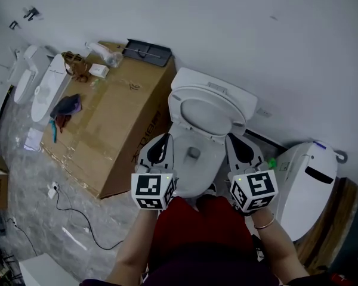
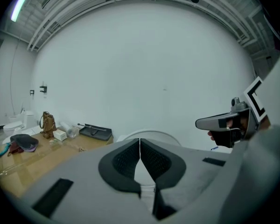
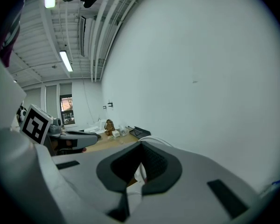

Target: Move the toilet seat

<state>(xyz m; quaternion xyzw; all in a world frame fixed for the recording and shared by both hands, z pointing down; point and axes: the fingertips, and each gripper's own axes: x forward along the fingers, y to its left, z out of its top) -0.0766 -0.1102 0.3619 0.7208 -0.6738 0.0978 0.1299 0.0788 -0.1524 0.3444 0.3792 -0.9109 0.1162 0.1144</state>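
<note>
The white oval plastic toilet seat [image 1: 206, 119] is seen raised at the back of the white ceramic toilet bowl [image 1: 194, 180], close to the plain white wall [image 1: 256, 34]. The left hand-held gripper [image 1: 163, 140] is held beside the bowl's left rim and the right hand-held gripper [image 1: 237, 142] beside its right rim, both pointed towards the seat. The jaws of each are clenched together, and nothing is grasped between them. Whether their tips touch the seat cannot be told. A large brown cardboard box [image 1: 113, 130] is set just left of the toilet.
</note>
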